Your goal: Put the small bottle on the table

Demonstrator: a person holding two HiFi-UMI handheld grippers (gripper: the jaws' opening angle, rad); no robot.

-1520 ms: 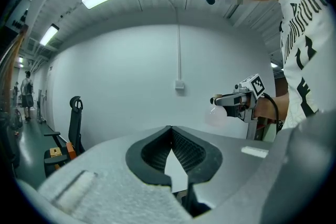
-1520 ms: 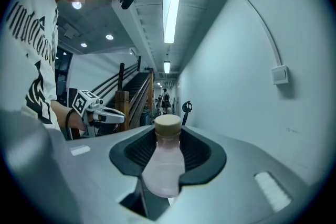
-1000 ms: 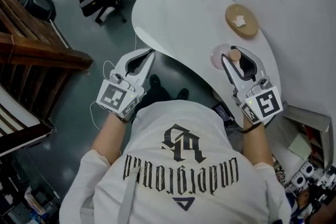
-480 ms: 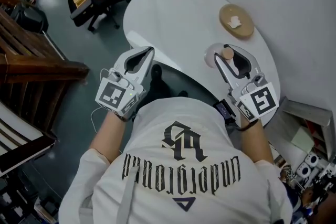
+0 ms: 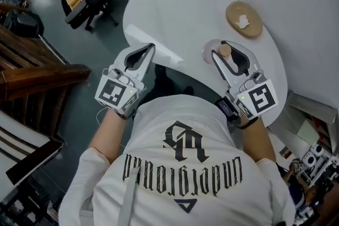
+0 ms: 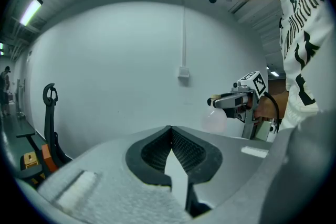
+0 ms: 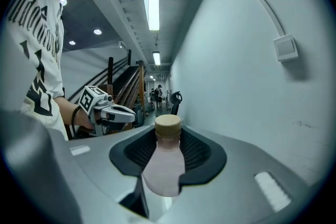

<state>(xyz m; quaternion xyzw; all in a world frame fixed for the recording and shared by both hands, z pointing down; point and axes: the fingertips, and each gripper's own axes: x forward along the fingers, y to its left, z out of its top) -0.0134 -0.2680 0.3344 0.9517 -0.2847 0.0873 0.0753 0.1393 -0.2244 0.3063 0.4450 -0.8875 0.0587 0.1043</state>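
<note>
The right gripper (image 5: pixel 219 50) grips the bottle (image 7: pixel 164 165) at its pale body. The bottle stands upright between the pads, tan cap up. From the head view these jaws hang just over the near rim of the table (image 5: pixel 175 13); whether the bottle's base touches the top cannot be told. Ahead of the jaw tips the white top lies bare right across to its far curved edge. A round disc (image 5: pixel 244 19) with a white scrap on it sits ahead and to the right of them, near the wall-side rim. The left gripper (image 5: pixel 151 49) is closed on nothing, its tips at the same near rim, well apart to the left of the bottle.
</note>
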